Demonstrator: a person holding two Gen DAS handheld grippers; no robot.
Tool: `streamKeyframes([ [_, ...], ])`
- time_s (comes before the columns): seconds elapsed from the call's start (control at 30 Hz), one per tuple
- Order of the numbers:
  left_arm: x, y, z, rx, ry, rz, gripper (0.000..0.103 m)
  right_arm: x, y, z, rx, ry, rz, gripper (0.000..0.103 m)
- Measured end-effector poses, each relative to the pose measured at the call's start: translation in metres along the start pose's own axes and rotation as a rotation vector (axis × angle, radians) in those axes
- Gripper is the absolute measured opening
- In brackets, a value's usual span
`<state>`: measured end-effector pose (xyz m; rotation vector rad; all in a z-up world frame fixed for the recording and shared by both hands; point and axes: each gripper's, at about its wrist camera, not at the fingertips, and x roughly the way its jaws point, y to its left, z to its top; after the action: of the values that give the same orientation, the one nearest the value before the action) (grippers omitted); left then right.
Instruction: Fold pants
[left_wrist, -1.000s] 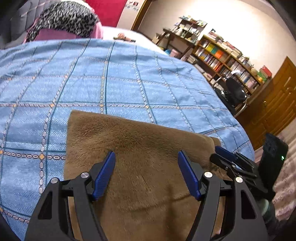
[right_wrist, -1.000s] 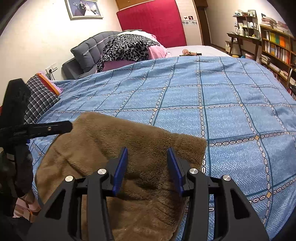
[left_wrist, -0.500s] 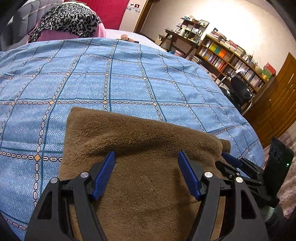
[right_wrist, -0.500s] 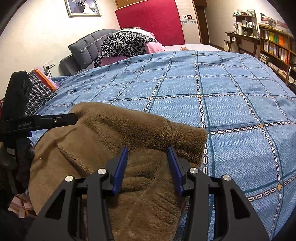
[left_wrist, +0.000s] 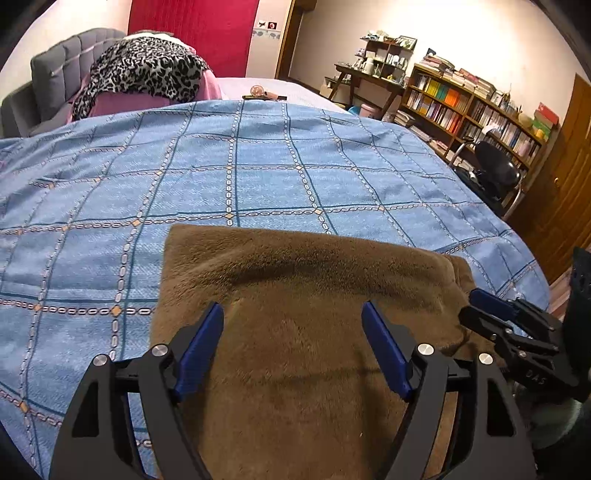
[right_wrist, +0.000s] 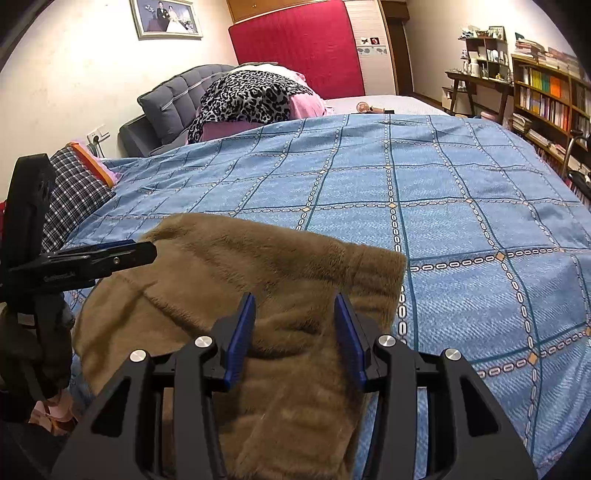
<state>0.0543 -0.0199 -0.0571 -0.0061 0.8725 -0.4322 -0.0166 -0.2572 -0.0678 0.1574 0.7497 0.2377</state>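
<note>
The brown fleece pants lie folded on the blue checked bedspread near its front edge; they also show in the right wrist view. My left gripper is open and empty, hovering over the pants' near part. My right gripper is open and empty over the pants' right side. The right gripper shows at the right edge of the left wrist view. The left gripper shows at the left of the right wrist view.
A leopard-print blanket on pink bedding and a grey headboard are at the far end. A checked pillow lies at left. Bookshelves, a desk and a black chair stand beyond the bed's right side.
Both grippers have drawn back and tilted up slightly, so more of the room's far end shows. The pants have stayed in place. Both grippers stay open.
</note>
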Motion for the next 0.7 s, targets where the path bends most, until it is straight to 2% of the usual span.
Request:
streamKeyframes([
  [0.13,-0.006,0.002,-0.004,0.000,-0.003,0.019,0.083,-0.003,-0.007,-0.005,0.038,0.004,-0.021,0.047],
  [0.37,-0.015,0.017,-0.011,-0.030,-0.007,0.058,0.084,-0.004,-0.010,-0.007,0.054,0.012,-0.031,0.048],
  [0.47,-0.015,0.022,-0.016,-0.039,0.002,0.073,0.084,-0.005,-0.010,-0.008,0.055,0.014,-0.031,0.058],
  [0.6,-0.013,0.031,-0.021,-0.056,0.023,0.076,0.085,-0.007,-0.014,-0.009,0.069,0.022,-0.052,0.063],
  [0.7,-0.011,0.034,-0.024,-0.068,0.034,0.070,0.087,-0.005,-0.028,-0.010,0.131,0.044,-0.046,0.068],
])
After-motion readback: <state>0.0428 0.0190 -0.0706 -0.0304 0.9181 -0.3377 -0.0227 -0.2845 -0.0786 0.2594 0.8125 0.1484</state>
